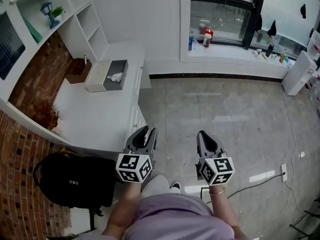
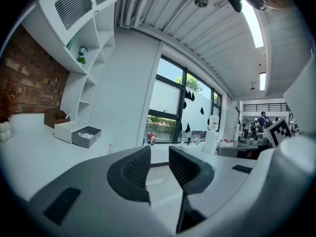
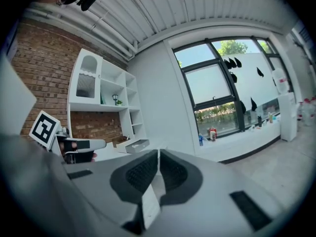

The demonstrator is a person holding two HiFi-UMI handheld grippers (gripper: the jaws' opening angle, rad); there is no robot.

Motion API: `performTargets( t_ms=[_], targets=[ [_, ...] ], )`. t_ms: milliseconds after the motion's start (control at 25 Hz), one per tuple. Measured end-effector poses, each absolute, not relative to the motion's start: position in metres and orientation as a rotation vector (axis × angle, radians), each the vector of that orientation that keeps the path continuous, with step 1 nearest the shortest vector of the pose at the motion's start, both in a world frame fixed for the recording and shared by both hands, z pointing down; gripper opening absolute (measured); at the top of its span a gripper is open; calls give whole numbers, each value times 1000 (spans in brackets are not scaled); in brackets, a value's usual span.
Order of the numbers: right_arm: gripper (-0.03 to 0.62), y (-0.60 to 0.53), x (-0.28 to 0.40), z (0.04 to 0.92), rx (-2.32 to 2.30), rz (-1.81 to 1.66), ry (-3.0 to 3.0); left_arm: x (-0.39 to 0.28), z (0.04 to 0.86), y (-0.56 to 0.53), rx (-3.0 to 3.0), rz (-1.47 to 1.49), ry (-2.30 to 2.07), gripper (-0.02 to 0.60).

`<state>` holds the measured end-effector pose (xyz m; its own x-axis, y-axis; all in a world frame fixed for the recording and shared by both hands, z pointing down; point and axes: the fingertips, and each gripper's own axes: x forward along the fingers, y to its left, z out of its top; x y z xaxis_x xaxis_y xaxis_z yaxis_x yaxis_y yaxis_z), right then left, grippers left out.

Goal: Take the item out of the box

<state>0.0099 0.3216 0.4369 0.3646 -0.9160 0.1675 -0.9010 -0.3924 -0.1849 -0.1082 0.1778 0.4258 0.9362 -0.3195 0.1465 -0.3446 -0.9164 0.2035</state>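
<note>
Office-like room with white shelving (image 1: pixel 81 21), brick wall (image 1: pixel 34 81).

Counter top: the white counter (image 1: pixel 100 114), left half of the head view, is bare through its middle and near end, so there is wide room to reach along it.
Far end: the open grey box (image 1: pixel 120 65) touches a white case (image 1: pixel 96 76); a brown box (image 1: pixel 75 73) sits just left, by the wall.
Box opening: faces up with nothing over it; only a white item (image 1: pixel 116 77) lies inside.
Upper left: shelves (image 1: pixel 75 14) rise behind the boxes.
Left edge: a dried plant (image 1: pixel 46 115) stands against the brick.
Lower left: a black backpack (image 1: pixel 75 179) blocks the floor by the counter's near end.
Centre and right: the floor (image 1: pixel 225 109) is open; a cable (image 1: pixel 250 184) crosses the lower right.
</note>
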Motion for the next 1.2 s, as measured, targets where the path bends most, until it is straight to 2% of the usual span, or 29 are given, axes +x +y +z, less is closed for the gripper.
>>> performTargets(
  t_ms=[280,440,840,1200],
  targets=[
    [4,304,27,443,-2530,-390,1732,-92,432,152,2849,200,-571,167],
    [3,273,45,447,-2522,-395,1754,-76,439,118,2845,217,-604,181],
    [2,152,102,445,-2475,-408,1826,-25,441,-18,2852,217,-705,183],
    [2,32,112,442,-2388,-443,1963,-10,433,-128,2834,195,-784,192]
  ],
)
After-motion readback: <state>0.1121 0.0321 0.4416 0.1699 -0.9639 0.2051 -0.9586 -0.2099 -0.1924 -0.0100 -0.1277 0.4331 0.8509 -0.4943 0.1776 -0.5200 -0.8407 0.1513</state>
